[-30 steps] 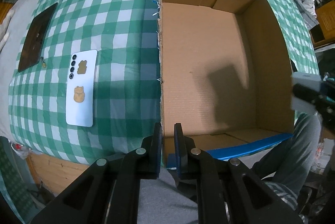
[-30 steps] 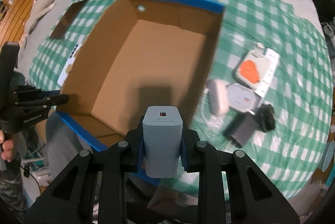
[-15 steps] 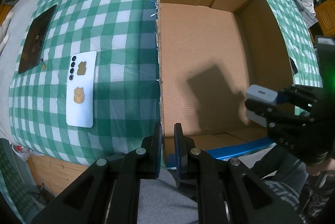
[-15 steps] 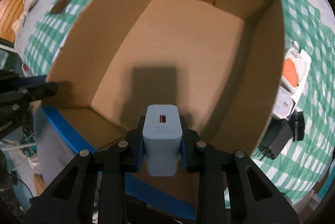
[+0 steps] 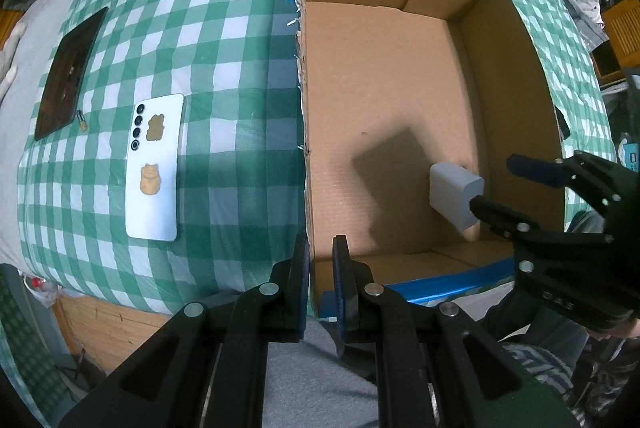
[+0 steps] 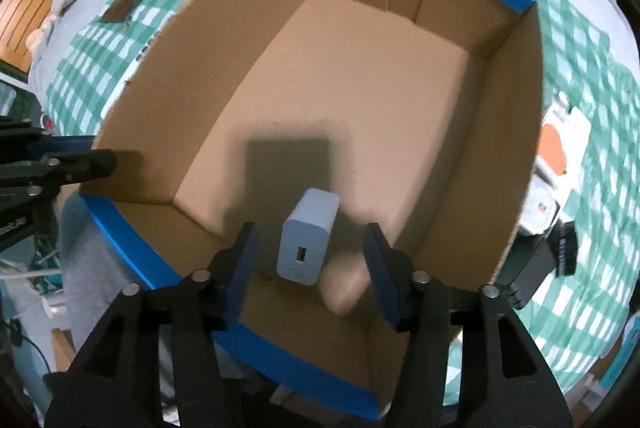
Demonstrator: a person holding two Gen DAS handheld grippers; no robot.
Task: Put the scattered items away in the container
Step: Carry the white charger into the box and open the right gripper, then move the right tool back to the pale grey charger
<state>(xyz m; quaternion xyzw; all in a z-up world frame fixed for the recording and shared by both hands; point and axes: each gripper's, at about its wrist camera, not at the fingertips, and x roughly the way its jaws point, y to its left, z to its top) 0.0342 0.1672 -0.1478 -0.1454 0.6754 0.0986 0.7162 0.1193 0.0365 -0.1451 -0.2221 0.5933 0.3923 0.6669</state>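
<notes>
Opening its jaws inside the cardboard box, the right gripper frames the grey charger, seemingly clear of both pads.

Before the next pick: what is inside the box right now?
Only the grey charger is in the box, between the right gripper's opening jaws, untouched by the pads. The floor under it is hidden.
</notes>
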